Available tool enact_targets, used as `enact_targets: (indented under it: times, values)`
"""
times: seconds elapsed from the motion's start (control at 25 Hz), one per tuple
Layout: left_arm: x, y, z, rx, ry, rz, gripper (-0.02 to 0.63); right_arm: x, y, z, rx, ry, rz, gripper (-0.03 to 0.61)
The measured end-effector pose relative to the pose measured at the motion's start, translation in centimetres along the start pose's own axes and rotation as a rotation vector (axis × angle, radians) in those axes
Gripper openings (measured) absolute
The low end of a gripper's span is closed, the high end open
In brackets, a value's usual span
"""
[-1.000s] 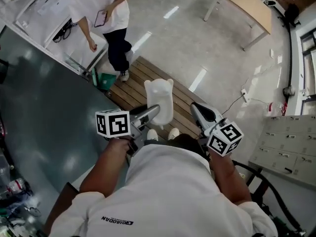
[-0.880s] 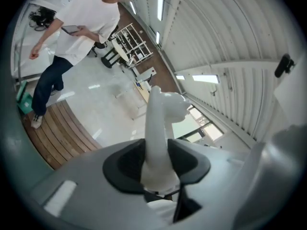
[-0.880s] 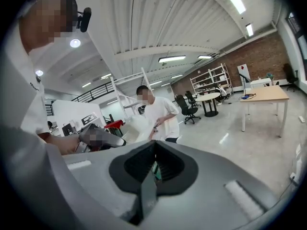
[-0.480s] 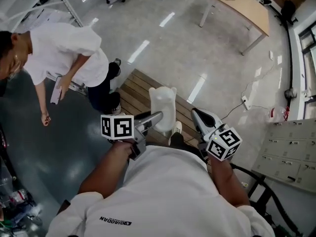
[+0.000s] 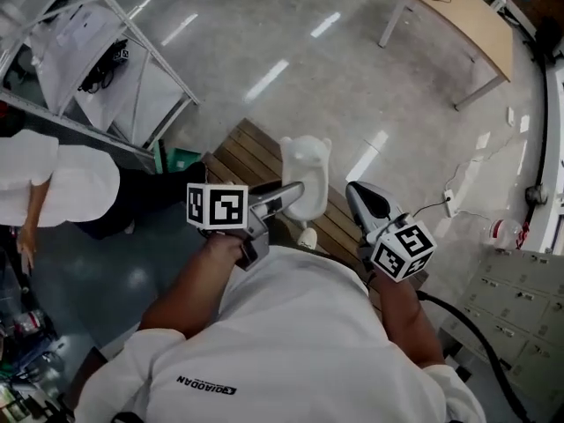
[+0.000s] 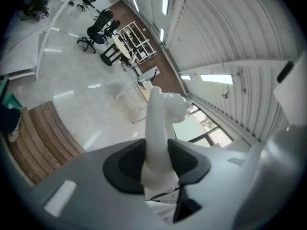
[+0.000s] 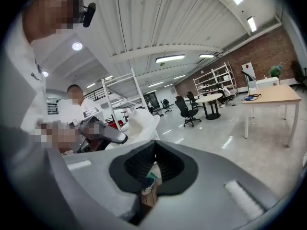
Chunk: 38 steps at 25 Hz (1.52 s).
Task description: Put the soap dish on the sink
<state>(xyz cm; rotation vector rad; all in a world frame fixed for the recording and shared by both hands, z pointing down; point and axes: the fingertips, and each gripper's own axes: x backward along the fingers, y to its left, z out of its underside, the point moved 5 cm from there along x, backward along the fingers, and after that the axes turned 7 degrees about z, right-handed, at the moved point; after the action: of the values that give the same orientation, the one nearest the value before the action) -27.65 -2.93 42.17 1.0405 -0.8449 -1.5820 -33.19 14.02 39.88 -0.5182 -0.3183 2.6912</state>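
Note:
The soap dish [image 5: 307,176] is a white, glossy piece with two ear-like bumps at its far end. My left gripper [image 5: 295,194] is shut on its near end and holds it out in front of me, above the floor. In the left gripper view the soap dish [image 6: 160,128] stands up between the two black pads, which press on both its sides. My right gripper [image 5: 357,194] rides beside it on the right, shut, with nothing in it. From the right gripper view the soap dish [image 7: 141,123] shows off to the left. No sink shows in any view.
A slatted wooden platform [image 5: 242,161] lies on the floor ahead. A person in white [image 5: 53,188] stands at the left by a metal rack [image 5: 115,69]. A wooden table [image 5: 467,20] is far right, grey lockers [image 5: 520,324] near right.
Both grippers have travelled on together with the soap dish still held. The person in white has slid from the upper left to the left edge, and a metal rack has come into view.

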Motion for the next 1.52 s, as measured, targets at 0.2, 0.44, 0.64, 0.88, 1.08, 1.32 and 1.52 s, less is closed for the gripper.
enact_targets:
  times: [0.2, 0.44, 0.64, 0.88, 1.08, 1.32, 1.52]
  values:
    - [-2.5, 0.4, -2.3, 0.002, 0.036, -0.013, 0.160, -1.3, -2.7, -1.3, -0.020, -0.016, 0.005, 0.002]
    - [-6.1, 4.1, -6.8, 0.016, 0.061, -0.025, 0.160, -4.9, -7.6, -2.4, -0.020, -0.017, 0.032, 0.002]
    - [-10.0, 8.6, -12.1, 0.022, 0.056, -0.010, 0.160, -10.0, -12.5, -2.9, 0.014, 0.003, 0.033, 0.002]
    - [-13.8, 14.4, -22.3, 0.005, 0.023, -0.009, 0.158, -20.3, -19.5, -5.5, 0.018, -0.001, 0.019, 0.002]
    - [-14.6, 15.7, -29.1, 0.007, 0.001, -0.043, 0.158, -25.8, -22.3, -9.8, 0.033, -0.001, 0.008, 0.002]
    - [-19.3, 18.1, -35.7, -0.010, -0.022, -0.048, 0.158, -31.5, -29.2, -13.6, 0.073, -0.028, -0.009, 0.002]
    - [-25.3, 22.9, -39.7, 0.001, -0.057, -0.061, 0.158, -37.0, -36.1, -13.6, 0.084, -0.049, -0.076, 0.002]
